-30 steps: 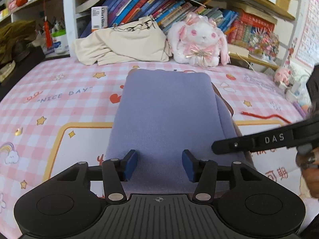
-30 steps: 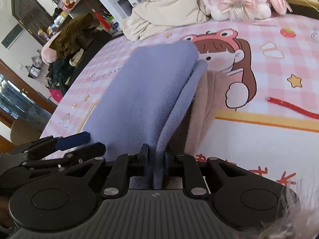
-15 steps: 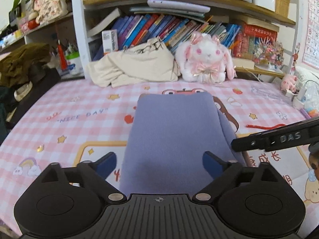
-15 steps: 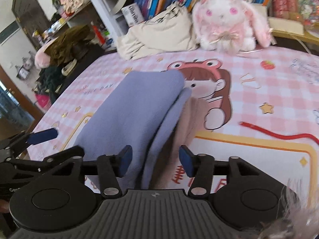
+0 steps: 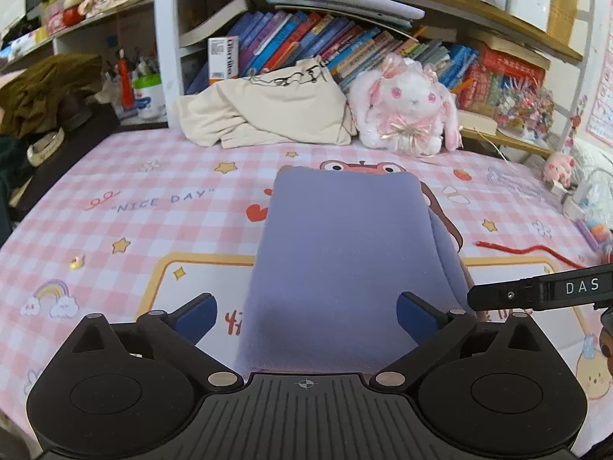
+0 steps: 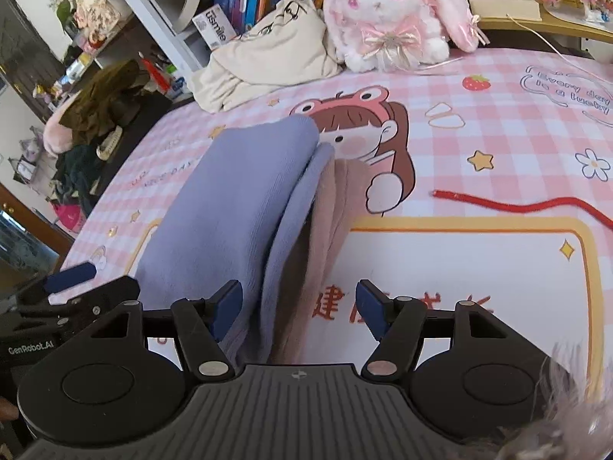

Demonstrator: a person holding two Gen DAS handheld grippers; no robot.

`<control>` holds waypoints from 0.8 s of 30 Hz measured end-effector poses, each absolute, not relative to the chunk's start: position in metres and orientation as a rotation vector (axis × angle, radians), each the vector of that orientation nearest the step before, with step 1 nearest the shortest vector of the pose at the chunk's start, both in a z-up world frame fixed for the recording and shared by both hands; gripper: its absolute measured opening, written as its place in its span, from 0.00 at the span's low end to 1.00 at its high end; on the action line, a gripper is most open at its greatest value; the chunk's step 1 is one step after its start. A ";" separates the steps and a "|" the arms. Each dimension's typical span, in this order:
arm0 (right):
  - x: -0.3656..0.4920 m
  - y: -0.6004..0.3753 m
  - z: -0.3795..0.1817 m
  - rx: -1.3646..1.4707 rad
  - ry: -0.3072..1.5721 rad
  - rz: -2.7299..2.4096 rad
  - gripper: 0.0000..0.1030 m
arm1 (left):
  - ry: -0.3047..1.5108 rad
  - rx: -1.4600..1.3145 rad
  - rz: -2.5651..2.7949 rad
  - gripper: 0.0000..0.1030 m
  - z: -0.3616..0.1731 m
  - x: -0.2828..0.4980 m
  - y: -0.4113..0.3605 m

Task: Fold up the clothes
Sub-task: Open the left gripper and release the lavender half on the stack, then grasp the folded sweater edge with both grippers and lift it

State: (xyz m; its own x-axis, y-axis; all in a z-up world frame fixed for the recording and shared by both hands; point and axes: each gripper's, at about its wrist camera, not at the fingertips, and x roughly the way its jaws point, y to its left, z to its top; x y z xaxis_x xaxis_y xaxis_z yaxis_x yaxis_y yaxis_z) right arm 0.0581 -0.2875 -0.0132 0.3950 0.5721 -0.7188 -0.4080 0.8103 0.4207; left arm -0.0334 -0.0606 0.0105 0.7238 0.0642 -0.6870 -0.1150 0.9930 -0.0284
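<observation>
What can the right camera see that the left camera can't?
Only the right camera shows the brownish cloth folded under the purple one, and the "lucky" writing.

Only the left camera shows the "NICE DAY" writing and the rainbow.

Both show the folded purple cloth, the bunny toy, the cream cloth pile, the red string, and open grippers.

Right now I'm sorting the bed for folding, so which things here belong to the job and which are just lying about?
Part of the job:
- purple garment, folded
- brownish garment under it
- left gripper, open
- right gripper, open

Lying about:
- cream cloth
- bunny plush
- red cord
- books
</observation>
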 end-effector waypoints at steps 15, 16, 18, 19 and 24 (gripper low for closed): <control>0.053 -0.269 -0.025 0.365 1.075 0.421 0.68 | 0.823 -0.155 -0.169 0.99 -0.002 -0.004 -0.002; 0.053 -0.269 -0.028 0.381 1.086 0.406 0.68 | 0.838 -0.189 -0.182 0.99 -0.004 -0.001 0.003; 0.054 -0.268 -0.033 0.417 1.106 0.387 0.68 | 0.881 -0.256 -0.196 0.99 -0.011 0.009 0.014; 0.054 -0.268 -0.036 0.435 1.116 0.379 0.68 | 0.903 -0.286 -0.201 0.98 -0.014 0.015 0.018; 0.057 -0.263 -0.040 0.457 1.113 0.347 0.75 | 0.990 -0.416 -0.216 0.98 -0.030 0.038 0.033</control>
State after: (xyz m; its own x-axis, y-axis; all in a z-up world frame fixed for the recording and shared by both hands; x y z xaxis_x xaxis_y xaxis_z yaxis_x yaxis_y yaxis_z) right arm 0.0568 -0.2628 -0.0397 0.4049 0.4859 -0.7746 -0.0404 0.8558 0.5157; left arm 0.0383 0.0335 -0.0303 0.5363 -0.3611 -0.7629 -0.0107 0.9009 -0.4339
